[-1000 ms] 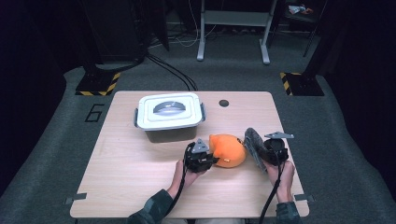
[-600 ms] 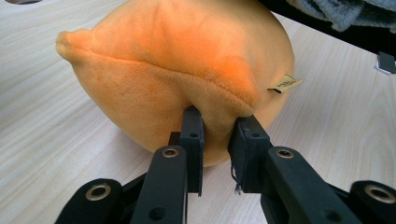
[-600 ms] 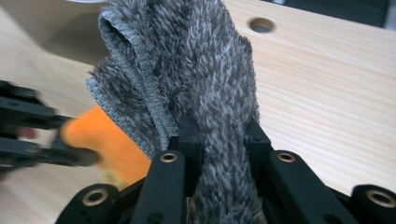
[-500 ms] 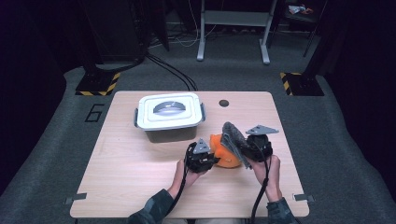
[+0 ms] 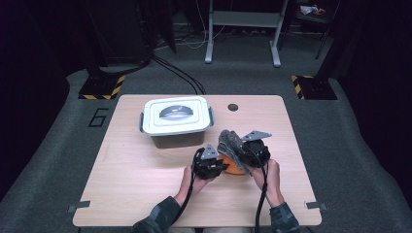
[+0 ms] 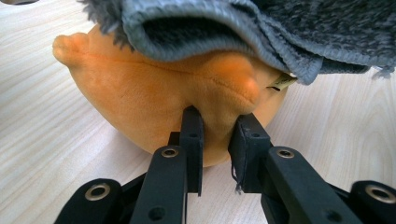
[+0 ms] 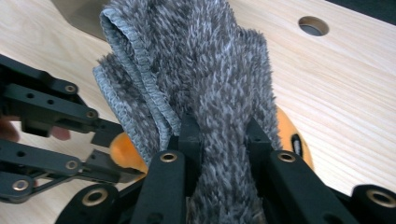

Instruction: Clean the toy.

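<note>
An orange plush toy point(image 6: 154, 95) lies on the wooden table point(image 5: 136, 179), near its front middle. My left gripper point(image 6: 216, 135) is shut on a fold of the plush toy point(image 5: 234, 167) at its near side. A grey fluffy cloth point(image 7: 210, 79) hangs folded from my right gripper point(image 7: 220, 135), which is shut on it. The grey cloth point(image 5: 230, 143) now drapes over the top of the toy, and its hemmed edge point(image 6: 224, 32) overhangs the toy in the left gripper view. My left gripper point(image 5: 210, 164) and right gripper point(image 5: 253, 151) sit on either side of the toy.
A grey lidded plastic box point(image 5: 176, 120) with side clips stands at the back left of the table. A round cable hole point(image 5: 233, 107) is in the tabletop at the back. The table's left half and right edge are bare wood.
My right gripper has carried the grey cloth leftward and slightly up, from beside the toy to over it. The left gripper has kept its hold and stayed in place.
</note>
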Motion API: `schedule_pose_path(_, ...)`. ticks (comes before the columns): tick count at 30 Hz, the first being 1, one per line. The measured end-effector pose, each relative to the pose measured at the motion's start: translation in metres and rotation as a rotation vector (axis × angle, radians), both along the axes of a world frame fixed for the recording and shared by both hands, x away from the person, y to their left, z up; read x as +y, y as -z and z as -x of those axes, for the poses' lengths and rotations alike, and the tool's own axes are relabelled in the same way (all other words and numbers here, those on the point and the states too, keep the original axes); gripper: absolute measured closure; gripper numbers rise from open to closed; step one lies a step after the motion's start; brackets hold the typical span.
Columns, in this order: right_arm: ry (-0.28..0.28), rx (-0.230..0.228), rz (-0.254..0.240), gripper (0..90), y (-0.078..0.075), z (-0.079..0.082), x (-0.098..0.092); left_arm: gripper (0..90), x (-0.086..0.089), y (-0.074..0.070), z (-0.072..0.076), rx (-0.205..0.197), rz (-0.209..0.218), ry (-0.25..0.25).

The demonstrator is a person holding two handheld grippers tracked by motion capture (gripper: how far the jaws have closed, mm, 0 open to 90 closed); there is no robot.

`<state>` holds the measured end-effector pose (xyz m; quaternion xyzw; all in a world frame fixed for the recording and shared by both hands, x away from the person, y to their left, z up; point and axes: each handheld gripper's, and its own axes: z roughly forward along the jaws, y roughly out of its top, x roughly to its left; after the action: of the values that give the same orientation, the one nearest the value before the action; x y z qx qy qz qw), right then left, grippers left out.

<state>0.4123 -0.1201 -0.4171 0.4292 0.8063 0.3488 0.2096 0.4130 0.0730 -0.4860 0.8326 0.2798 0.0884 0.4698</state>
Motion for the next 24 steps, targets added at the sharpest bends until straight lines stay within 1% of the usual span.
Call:
schedule_pose_path(5,0.021,0.002,-0.010,75.0,0.001,0.000,-0.010,76.1,-0.002,-0.001,0.000,-0.001,0.003,0.001)
schedule_pose_path(6,0.037,0.002,-0.012,75.0,0.001,0.000,-0.012,76.0,-0.002,-0.001,0.000,-0.002,0.001,0.001)
schedule_pose_path(8,0.034,-0.004,-0.002,74.9,0.002,0.000,-0.018,76.0,-0.002,-0.001,0.001,-0.001,0.001,0.000)
schedule_pose_path(9,0.054,0.002,-0.013,74.9,0.003,0.000,-0.020,76.1,-0.002,-0.001,0.001,-0.002,0.001,0.000)
schedule_pose_path(12,0.078,0.005,-0.020,74.9,0.006,-0.001,-0.030,76.0,-0.002,-0.001,0.000,-0.001,0.005,0.001)
schedule_pose_path(13,0.075,0.004,-0.014,74.9,0.006,-0.001,-0.033,76.1,-0.002,-0.001,0.000,-0.001,0.003,0.000)
schedule_pose_path(14,0.098,0.011,-0.023,74.9,0.007,-0.001,-0.035,76.1,-0.002,-0.001,0.000,0.000,0.006,0.001)
schedule_pose_path(15,0.103,0.006,-0.026,74.9,0.009,-0.002,-0.040,76.1,-0.002,0.000,0.000,0.000,0.006,0.001)
schedule_pose_path(17,0.122,0.017,-0.032,74.9,0.011,-0.002,-0.045,76.1,-0.002,0.000,0.000,0.000,0.007,0.000)
schedule_pose_path(19,0.140,0.021,-0.024,74.8,0.013,-0.003,-0.049,76.1,-0.002,0.000,0.000,0.002,0.009,-0.001)
schedule_pose_path(23,0.187,0.043,-0.034,74.8,0.022,-0.005,-0.060,76.1,-0.001,0.001,0.001,0.006,0.008,0.001)
schedule_pose_path(24,0.181,0.053,-0.035,74.8,0.025,-0.006,-0.064,76.1,-0.001,0.001,0.001,0.003,0.008,0.001)
